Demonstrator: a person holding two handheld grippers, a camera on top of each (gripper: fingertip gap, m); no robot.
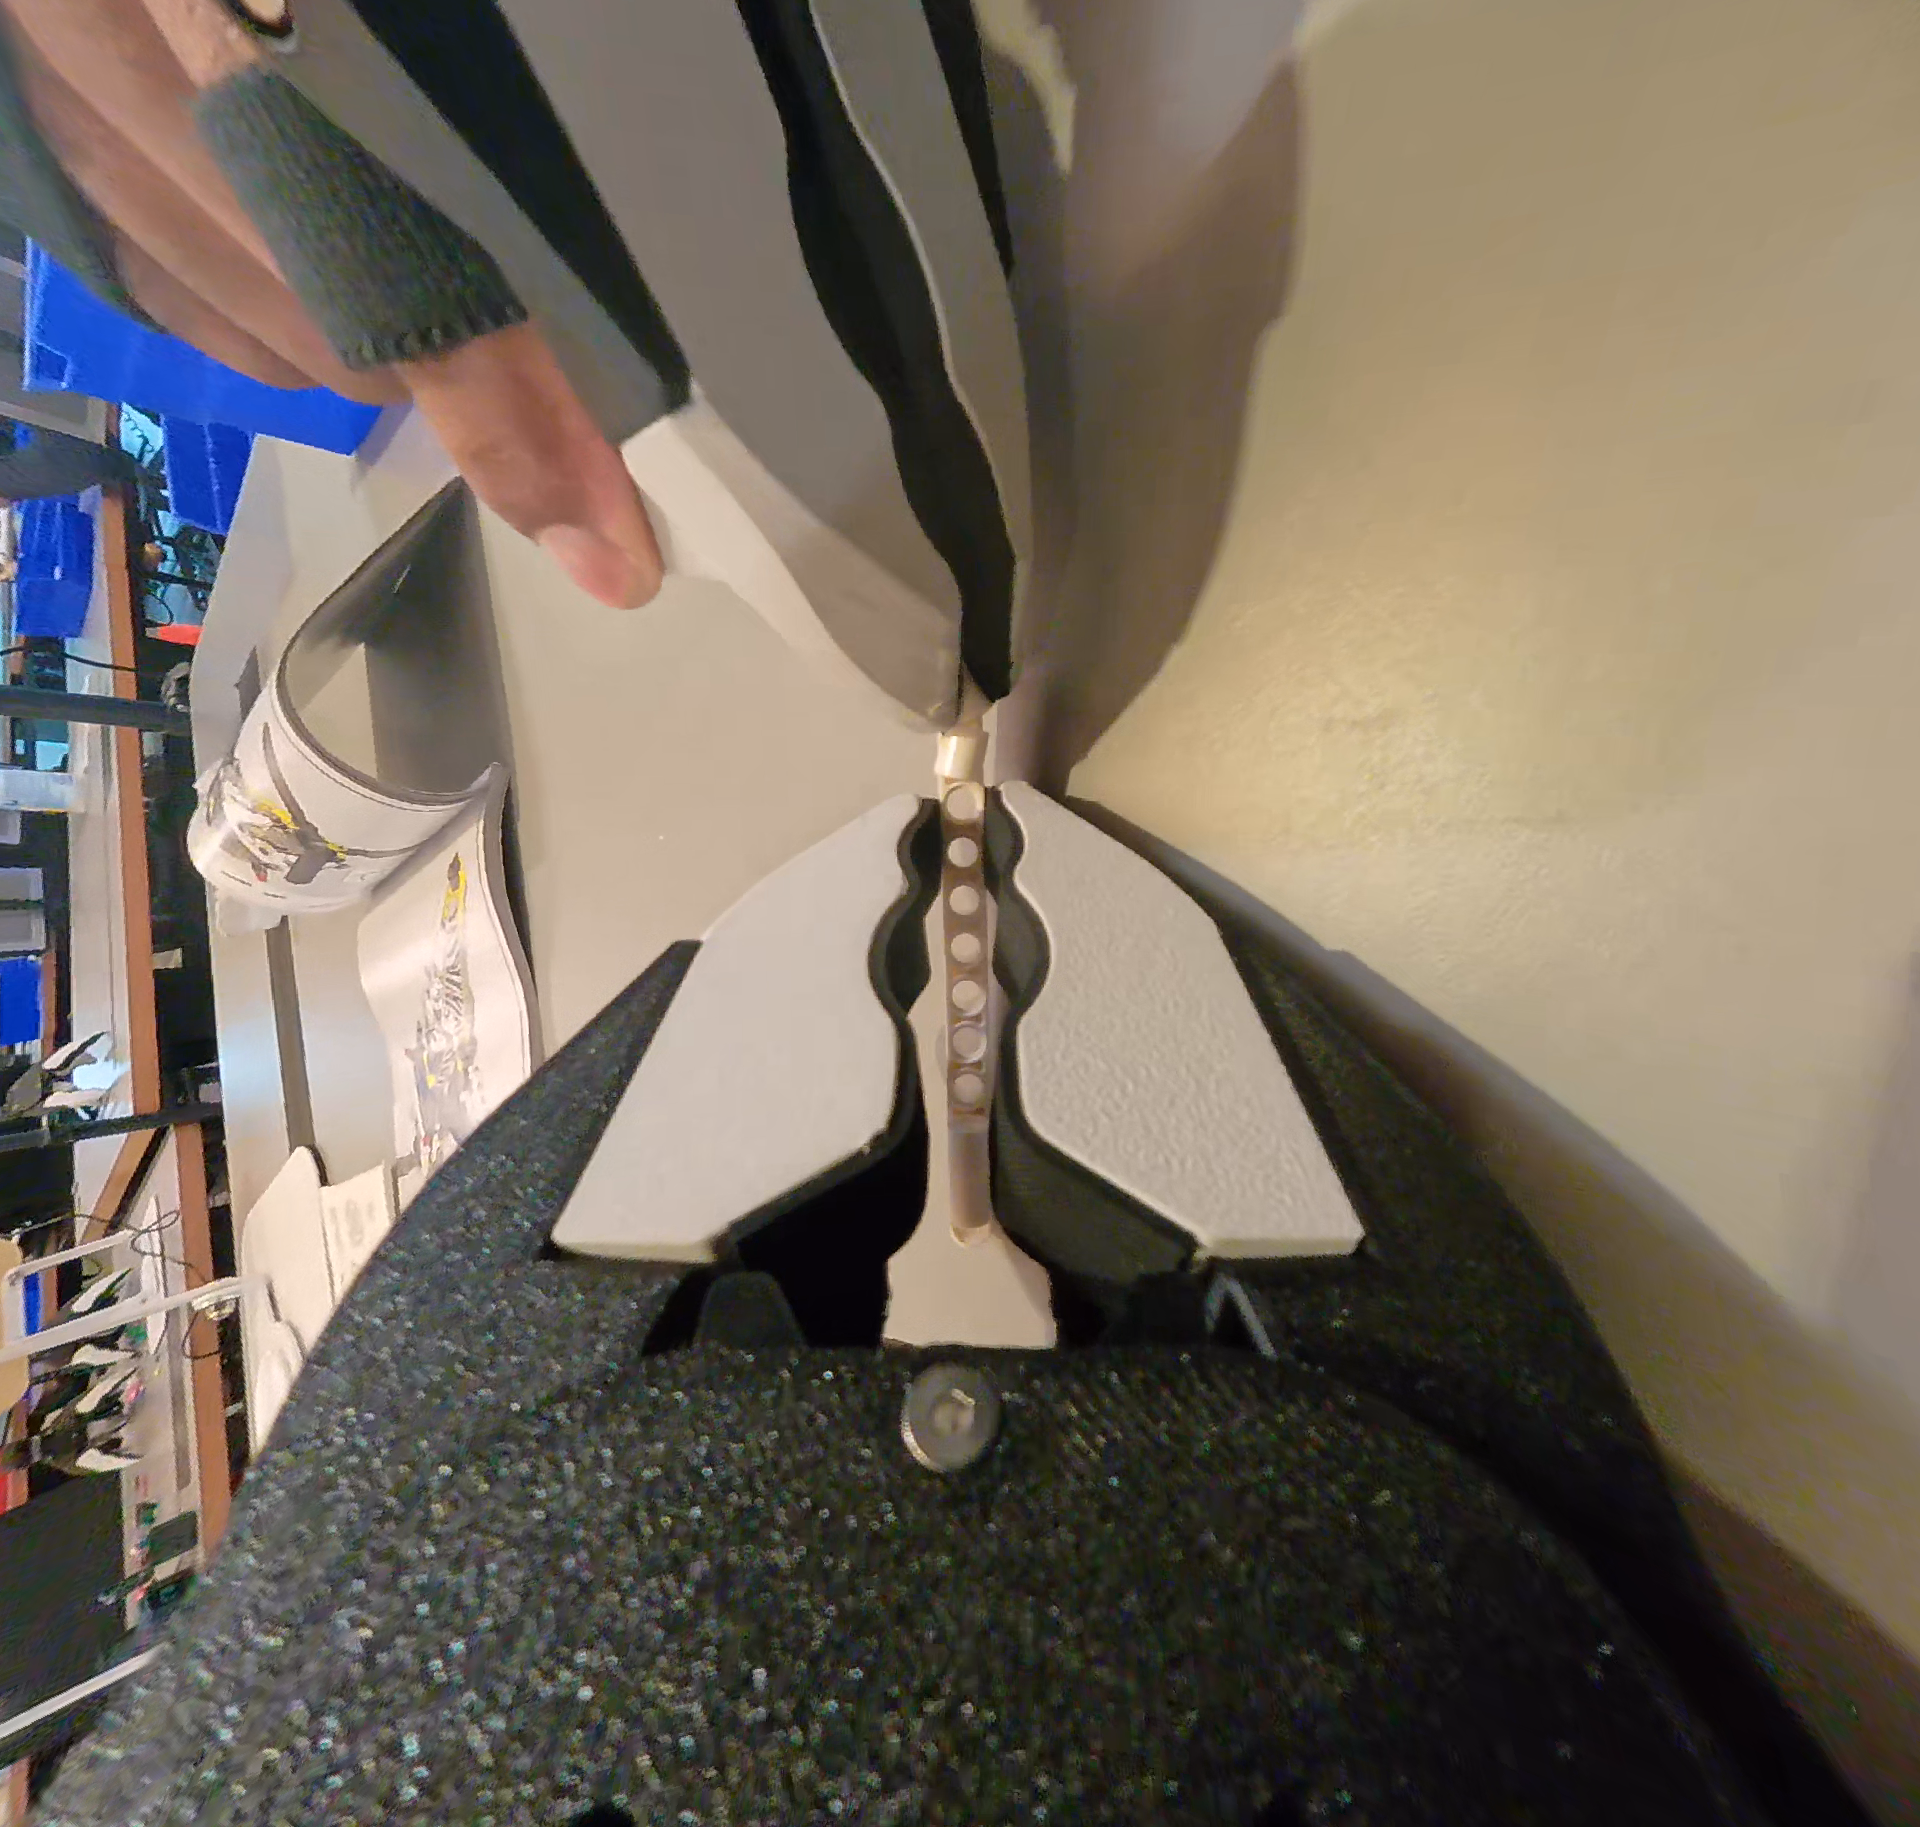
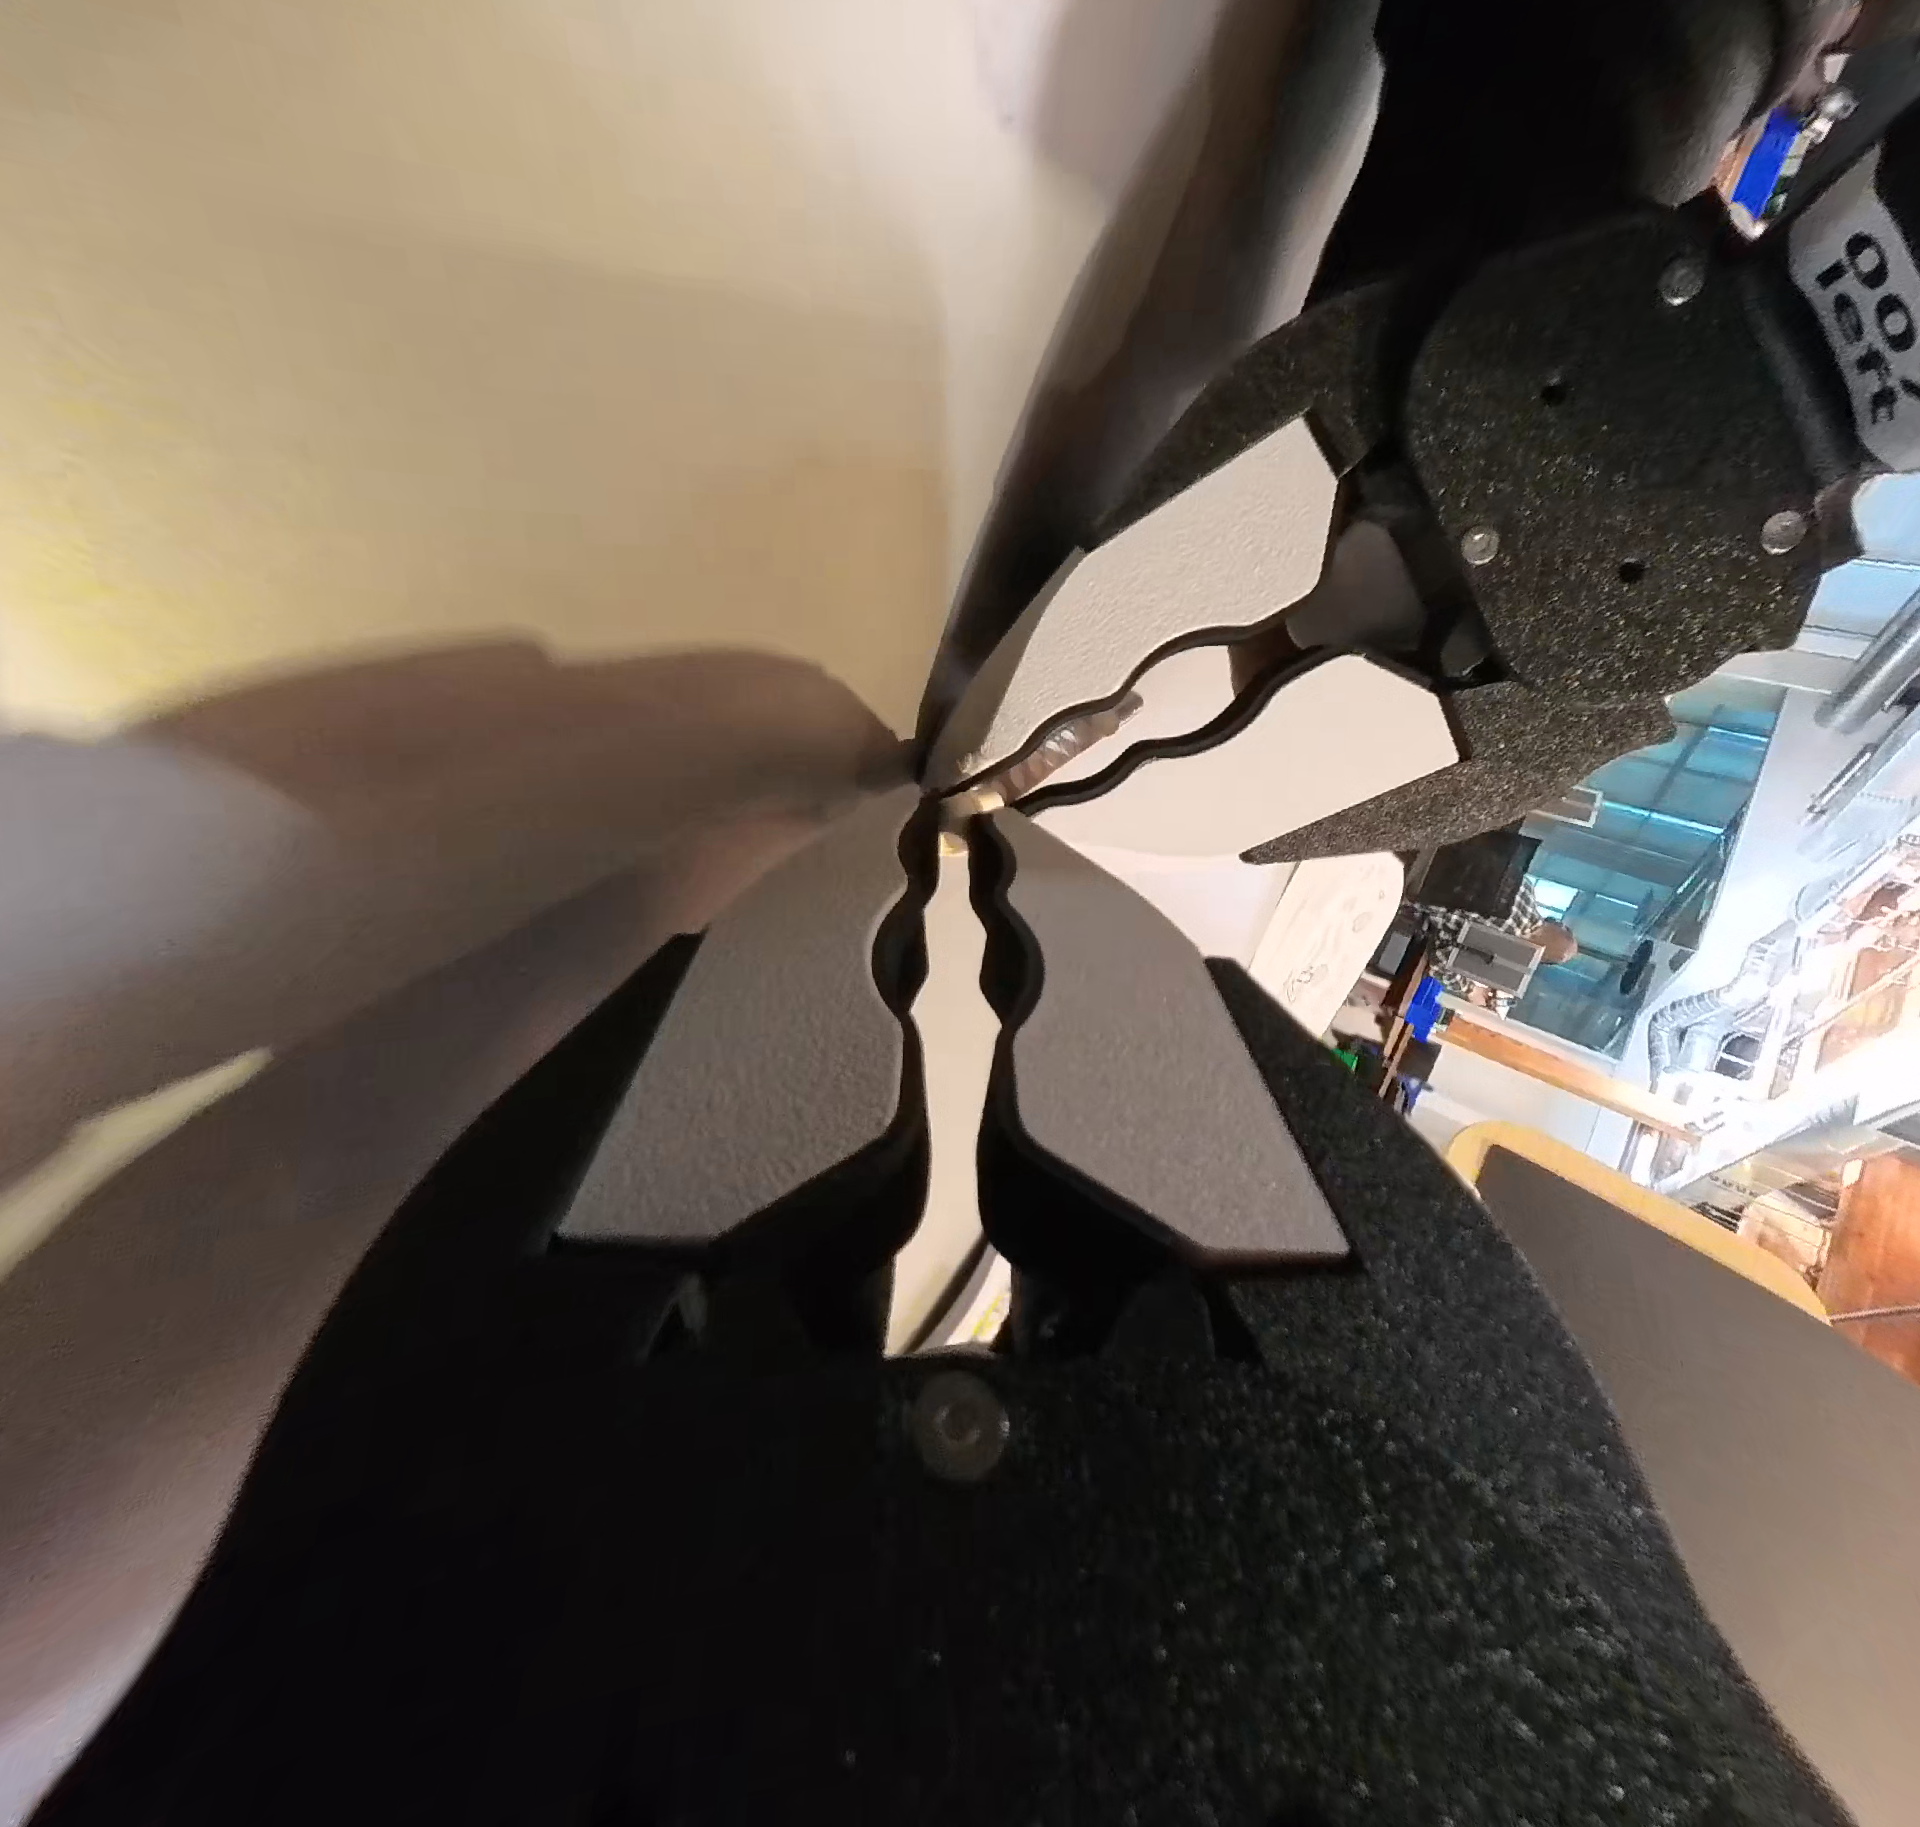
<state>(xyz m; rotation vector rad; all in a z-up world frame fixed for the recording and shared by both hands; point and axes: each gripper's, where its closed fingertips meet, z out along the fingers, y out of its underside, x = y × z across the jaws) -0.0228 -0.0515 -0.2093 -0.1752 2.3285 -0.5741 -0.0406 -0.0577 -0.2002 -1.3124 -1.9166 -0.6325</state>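
In the left wrist view, your left gripper fills the lower half of the frame, its jaws drawn narrow around a grey perforated beam that runs lengthwise up the middle of the gap. The black wavy pads press on the beam's edges near the tips, and its row of round holes faces the camera. Just past the fingertips, at frame centre, a small cream connector piece sits at the beam's far end. Your right gripper comes down from the top of the frame and pinches that cream piece at its very tips, jaws almost together. Your right hand, in a dark fingerless glove, shows at upper left beside that gripper.

In the right wrist view the same meeting sits at frame centre: the right gripper has its tips closed on the cream piece, while the left gripper enters from the upper right with the beam between its pads.

Farther off, at the left edge of the left view, an open instruction booklet lies curled on the pale table. Blue bins stand beyond it.
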